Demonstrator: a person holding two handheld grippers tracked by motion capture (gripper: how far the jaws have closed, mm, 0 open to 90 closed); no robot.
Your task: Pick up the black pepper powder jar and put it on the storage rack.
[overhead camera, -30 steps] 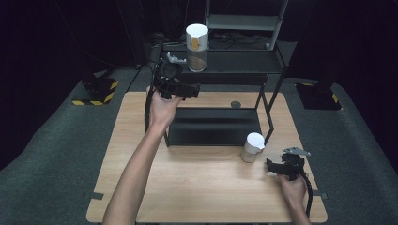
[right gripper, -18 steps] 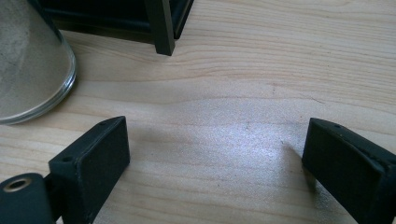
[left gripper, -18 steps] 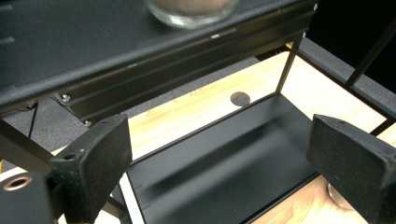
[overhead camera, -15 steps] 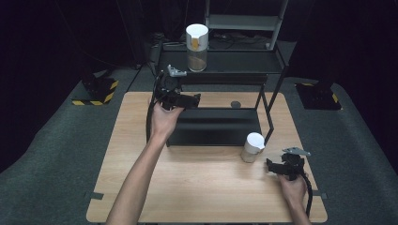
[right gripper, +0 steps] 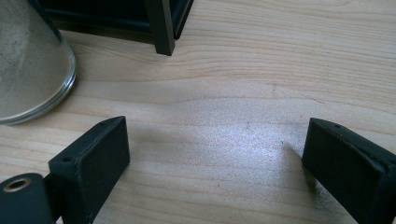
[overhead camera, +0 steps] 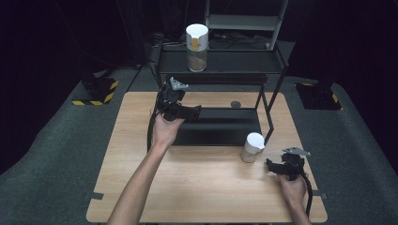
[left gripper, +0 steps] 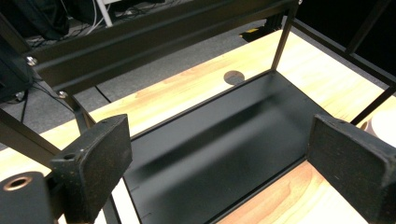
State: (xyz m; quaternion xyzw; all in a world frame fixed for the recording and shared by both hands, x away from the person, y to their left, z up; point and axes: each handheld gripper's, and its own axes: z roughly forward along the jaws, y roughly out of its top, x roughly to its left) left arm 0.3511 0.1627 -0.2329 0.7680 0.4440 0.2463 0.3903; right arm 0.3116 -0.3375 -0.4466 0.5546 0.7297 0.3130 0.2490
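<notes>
A black two-tier metal rack (overhead camera: 220, 79) stands at the back of the wooden table (overhead camera: 141, 154). On its top shelf sits a white-lidded glass jar (overhead camera: 196, 47) with brown contents. A second white-lidded jar (overhead camera: 252, 146) rests on the table by the rack's front right leg. My left gripper (overhead camera: 196, 112) hovers open at the rack's left end, jaws pointing over the black bottom shelf (left gripper: 224, 130); nothing is between its pads (left gripper: 100, 163). My right gripper (overhead camera: 271, 166) is open low over the table, just right of the second jar (right gripper: 28, 56), holding nothing.
A round dark hole (overhead camera: 235, 104) lies in the tabletop behind the bottom shelf. The rack's front leg (right gripper: 161, 25) stands just ahead of the right gripper. Yellow-black striped bases (overhead camera: 96, 91) sit on the grey floor left and right.
My left gripper has come down and toward the near side, from beside the top shelf to the level of the bottom shelf. The right gripper and both jars have stayed put.
</notes>
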